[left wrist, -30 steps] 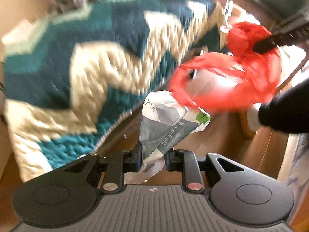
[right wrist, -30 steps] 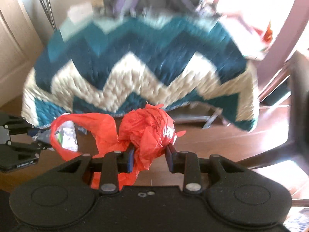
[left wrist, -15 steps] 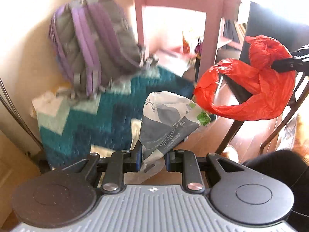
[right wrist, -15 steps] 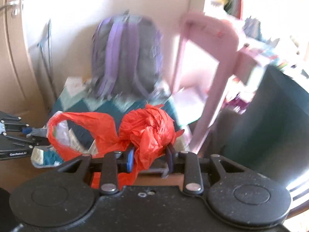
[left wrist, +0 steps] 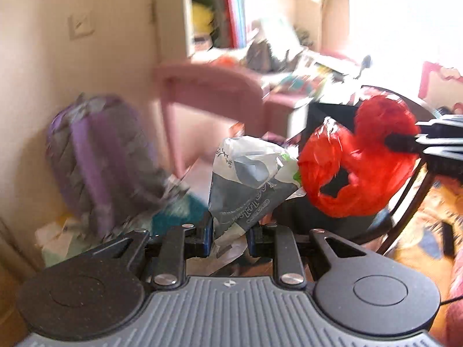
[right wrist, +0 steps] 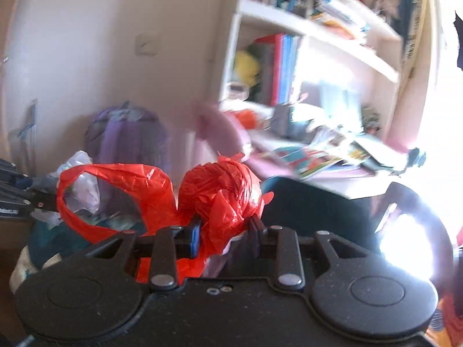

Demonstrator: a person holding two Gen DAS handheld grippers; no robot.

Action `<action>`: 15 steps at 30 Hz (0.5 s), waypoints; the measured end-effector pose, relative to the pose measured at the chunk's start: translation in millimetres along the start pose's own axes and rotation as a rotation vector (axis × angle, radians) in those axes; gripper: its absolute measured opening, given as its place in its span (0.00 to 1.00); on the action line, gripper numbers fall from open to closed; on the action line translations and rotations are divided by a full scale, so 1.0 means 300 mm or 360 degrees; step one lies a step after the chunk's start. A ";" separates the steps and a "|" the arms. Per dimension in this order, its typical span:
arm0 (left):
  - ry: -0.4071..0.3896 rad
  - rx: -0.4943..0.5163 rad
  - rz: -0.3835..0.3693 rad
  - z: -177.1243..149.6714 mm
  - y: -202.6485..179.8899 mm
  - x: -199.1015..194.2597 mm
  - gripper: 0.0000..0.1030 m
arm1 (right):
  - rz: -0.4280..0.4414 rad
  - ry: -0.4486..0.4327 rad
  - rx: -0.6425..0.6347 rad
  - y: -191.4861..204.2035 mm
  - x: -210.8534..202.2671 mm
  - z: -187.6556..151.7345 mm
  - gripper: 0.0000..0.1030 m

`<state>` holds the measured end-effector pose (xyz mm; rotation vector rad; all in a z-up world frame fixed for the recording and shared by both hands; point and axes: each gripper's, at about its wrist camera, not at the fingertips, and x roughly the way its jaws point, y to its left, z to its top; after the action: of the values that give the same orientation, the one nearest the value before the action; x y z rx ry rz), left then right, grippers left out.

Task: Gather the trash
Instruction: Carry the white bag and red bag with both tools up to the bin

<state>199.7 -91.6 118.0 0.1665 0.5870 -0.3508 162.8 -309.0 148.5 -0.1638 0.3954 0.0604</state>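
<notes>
My left gripper (left wrist: 230, 235) is shut on a crumpled grey and white wrapper (left wrist: 249, 176), held up in the air. My right gripper (right wrist: 224, 234) is shut on a red plastic bag (right wrist: 220, 193) whose handle loop (right wrist: 115, 190) hangs open to the left. In the left wrist view the red bag (left wrist: 356, 167) hangs just right of the wrapper, pinched by the right gripper's fingers (left wrist: 405, 143). In the right wrist view the wrapper (right wrist: 81, 179) shows pale behind the loop, with the left gripper at the left edge.
A purple and grey backpack (left wrist: 101, 167) leans on the wall at left. A pink desk (left wrist: 208, 86) with cluttered papers and a white bookshelf (right wrist: 303, 57) stand ahead. A dark chair (right wrist: 332, 211) is close in front. Teal blanket (left wrist: 173, 211) lies low.
Both grippers have risen and tilted upward: the view went from the teal zigzag blanket to the backpack, desk and shelves. The wrapper and the red bag stay gripped, now closer together.
</notes>
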 end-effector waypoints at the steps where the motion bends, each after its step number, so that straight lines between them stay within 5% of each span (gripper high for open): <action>1: -0.0018 0.0015 -0.0027 0.033 -0.032 0.001 0.21 | -0.0032 -0.0010 0.0013 -0.029 -0.001 0.008 0.30; 15: -0.0123 0.0129 -0.0227 0.391 -0.453 0.182 0.21 | -0.0513 0.0052 0.0086 -0.466 0.100 0.025 0.30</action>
<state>251.8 -262.2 176.1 0.1887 0.5098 -0.5177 206.0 -444.6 164.4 -0.1738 0.3987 -0.2703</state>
